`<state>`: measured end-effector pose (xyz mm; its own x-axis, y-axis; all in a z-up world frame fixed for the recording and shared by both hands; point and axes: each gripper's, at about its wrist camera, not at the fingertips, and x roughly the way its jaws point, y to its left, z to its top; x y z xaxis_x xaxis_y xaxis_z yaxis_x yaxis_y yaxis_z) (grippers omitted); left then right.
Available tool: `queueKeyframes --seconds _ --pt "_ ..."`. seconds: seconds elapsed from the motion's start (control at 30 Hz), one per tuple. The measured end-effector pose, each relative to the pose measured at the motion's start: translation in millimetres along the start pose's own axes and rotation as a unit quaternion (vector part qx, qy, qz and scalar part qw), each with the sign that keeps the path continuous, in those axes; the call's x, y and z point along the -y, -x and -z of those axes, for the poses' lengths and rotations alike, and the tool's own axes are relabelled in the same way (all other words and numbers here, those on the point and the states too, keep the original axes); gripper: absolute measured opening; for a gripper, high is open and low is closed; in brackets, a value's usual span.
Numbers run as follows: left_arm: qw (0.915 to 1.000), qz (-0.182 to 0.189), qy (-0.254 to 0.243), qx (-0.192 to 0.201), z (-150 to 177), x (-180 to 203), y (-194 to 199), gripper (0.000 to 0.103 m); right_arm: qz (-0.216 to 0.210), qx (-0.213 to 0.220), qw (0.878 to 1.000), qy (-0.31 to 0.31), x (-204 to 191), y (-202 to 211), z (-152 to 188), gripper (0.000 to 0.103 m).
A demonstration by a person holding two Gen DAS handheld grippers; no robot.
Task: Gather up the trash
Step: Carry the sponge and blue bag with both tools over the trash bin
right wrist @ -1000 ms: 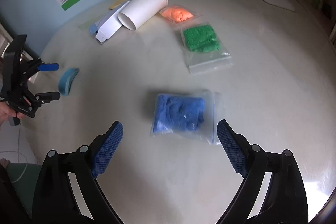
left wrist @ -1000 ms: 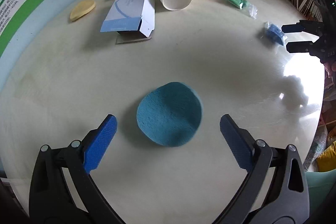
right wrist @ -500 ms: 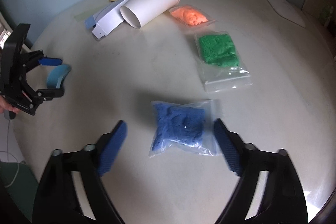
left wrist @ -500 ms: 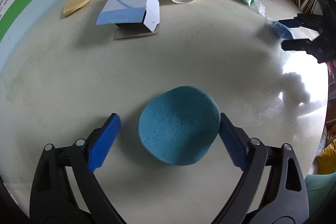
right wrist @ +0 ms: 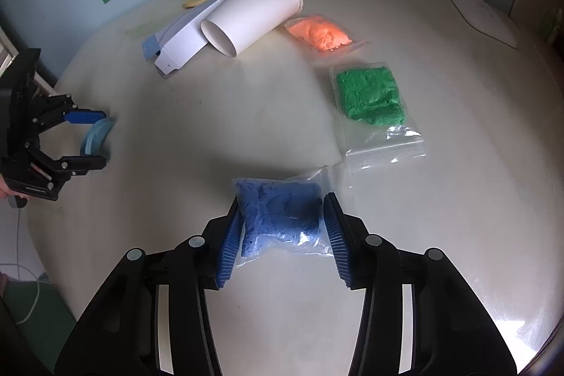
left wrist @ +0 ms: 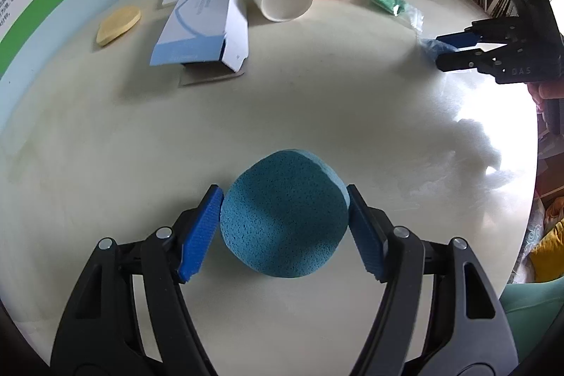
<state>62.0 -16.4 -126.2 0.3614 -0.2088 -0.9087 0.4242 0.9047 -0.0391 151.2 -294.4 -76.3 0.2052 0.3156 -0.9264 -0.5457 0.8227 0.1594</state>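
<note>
Fingers of the left gripper [left wrist: 284,221] have just been closing and now press both edges of the teal sponge [left wrist: 283,214] on the table [left wrist: 317,115]. Right gripper [right wrist: 282,228] has likewise closed, clamping the blue bag [right wrist: 280,217] between its pads.

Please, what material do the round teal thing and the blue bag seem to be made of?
The teal round sponge: probably foam, matte, with fine pores all over its surface. The blue bag: thin clear plastic film, glossy and wrinkled, with light glinting on it; inside is a crumbly blue mass, maybe clay or dough, which I cannot tell for sure.
</note>
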Motion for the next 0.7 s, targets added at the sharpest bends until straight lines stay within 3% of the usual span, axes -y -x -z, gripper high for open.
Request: queueKeyframes --seconds 0.17,0.4,0.53,0.7 --pt "0.9999 -0.003 -0.015 0.003 -14.0 14.1 1.2 0.067 -0.009 0.011 1.000 -0.015 5.4 10.4 6.8 0.042" --pt "0.9977 -0.001 -0.065 0.019 -42.2 54.5 12.2 0.067 -0.013 0.065 0.996 -0.058 27.6 61.6 33.5 0.041" --pt "0.9935 0.013 -0.110 0.026 -61.7 96.2 12.9 0.067 -0.008 0.100 0.990 -0.095 42.8 100.3 67.1 0.040" --pt "0.9816 0.047 -0.183 0.032 -78.9 165.6 12.4 0.067 0.015 0.147 0.974 -0.170 63.6 160.9 140.4 0.041"
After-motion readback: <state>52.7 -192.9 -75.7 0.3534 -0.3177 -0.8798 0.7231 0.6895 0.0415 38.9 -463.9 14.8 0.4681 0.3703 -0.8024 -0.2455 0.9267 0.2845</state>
